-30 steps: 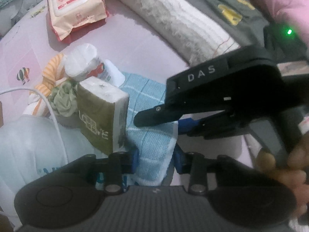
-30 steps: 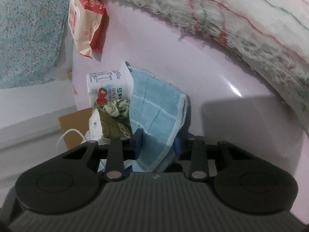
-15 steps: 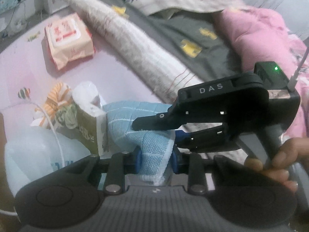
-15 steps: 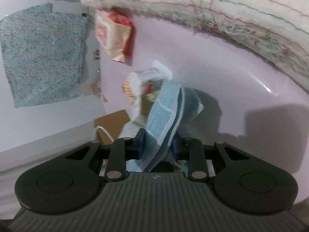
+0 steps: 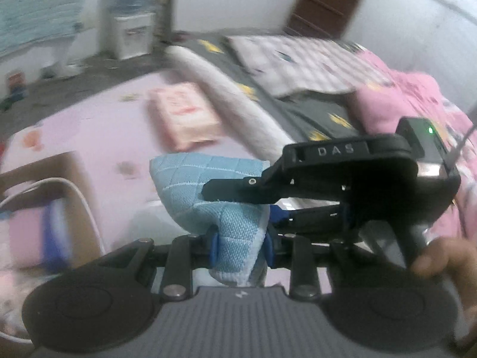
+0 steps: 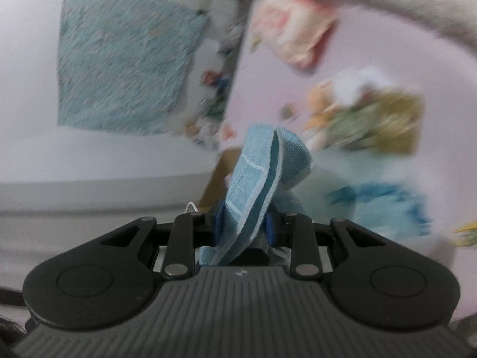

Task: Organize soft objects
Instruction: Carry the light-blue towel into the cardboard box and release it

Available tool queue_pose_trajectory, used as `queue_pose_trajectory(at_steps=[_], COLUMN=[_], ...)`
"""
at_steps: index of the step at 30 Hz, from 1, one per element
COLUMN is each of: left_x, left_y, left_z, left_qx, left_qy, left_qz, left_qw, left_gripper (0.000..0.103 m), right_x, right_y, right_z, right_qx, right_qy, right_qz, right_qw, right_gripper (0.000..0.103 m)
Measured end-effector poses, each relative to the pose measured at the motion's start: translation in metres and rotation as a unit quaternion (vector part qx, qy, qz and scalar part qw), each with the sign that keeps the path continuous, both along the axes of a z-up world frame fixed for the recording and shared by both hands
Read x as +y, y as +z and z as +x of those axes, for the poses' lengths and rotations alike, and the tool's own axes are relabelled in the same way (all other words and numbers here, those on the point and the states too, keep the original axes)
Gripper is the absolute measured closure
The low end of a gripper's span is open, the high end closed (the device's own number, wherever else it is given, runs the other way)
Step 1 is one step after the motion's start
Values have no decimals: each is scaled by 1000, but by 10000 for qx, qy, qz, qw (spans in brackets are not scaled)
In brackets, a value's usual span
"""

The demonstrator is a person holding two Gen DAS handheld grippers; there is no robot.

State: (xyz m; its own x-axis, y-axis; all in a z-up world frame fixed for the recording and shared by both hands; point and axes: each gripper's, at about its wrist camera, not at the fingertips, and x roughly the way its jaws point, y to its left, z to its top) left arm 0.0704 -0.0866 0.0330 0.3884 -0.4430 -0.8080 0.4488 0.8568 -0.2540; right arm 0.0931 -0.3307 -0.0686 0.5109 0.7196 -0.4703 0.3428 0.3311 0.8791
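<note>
A light blue checked cloth (image 5: 208,191) hangs in the air above the pink bed sheet, held by both grippers. My left gripper (image 5: 240,246) is shut on its near edge, the blue pads pressing the fabric. The right gripper (image 5: 268,205) comes in from the right in the left wrist view, its black fingers (image 5: 232,189) clamped on the same cloth. From the right wrist, the cloth (image 6: 259,173) folds upward out of my right gripper (image 6: 244,223), which is shut on it. A blurred pile of soft items (image 6: 366,119) lies on the sheet below.
A pink wipes pack (image 5: 184,113) lies on the sheet (image 5: 98,125) beside a long white rolled towel (image 5: 232,98). Grey and pink bedding (image 5: 402,101) fills the right. A cardboard box (image 5: 74,197) with a white cable (image 5: 77,194) is at left. A hand (image 5: 438,256) grips the right tool.
Both grippers have risen with the blue cloth, lifting it off the pile of items. The views now tilt up toward the room, and the pile has dropped away below.
</note>
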Motion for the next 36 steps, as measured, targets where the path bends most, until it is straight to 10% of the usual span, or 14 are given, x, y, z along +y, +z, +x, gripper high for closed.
queue_pose_trajectory(at_steps=[8, 18, 25, 30, 36], left_x=[114, 191, 198, 187, 182], left_y=[-25, -99, -141, -143, -130], left_z=[7, 12, 5, -1, -6], left_qx=[11, 669, 1046, 1184, 1129], left_qy=[1124, 1664, 1502, 1331, 1500], left_qz=[202, 262, 548, 612, 521], left_qw=[9935, 9834, 9816, 9821, 9808], left_gripper=[73, 73, 72, 37, 33], right_x=[136, 260, 264, 246, 214], right_y=[0, -30, -19, -13, -13], right_z=[42, 57, 40, 46, 46], right_qx=[-350, -109, -121, -268, -384], right_qy=[927, 1887, 2107, 1973, 1592], right_qz=[-95, -1420, -1910, -1896, -1589], right_qw=[9950, 9716, 9586, 9615, 9736], right_gripper=[77, 75, 51, 49, 47])
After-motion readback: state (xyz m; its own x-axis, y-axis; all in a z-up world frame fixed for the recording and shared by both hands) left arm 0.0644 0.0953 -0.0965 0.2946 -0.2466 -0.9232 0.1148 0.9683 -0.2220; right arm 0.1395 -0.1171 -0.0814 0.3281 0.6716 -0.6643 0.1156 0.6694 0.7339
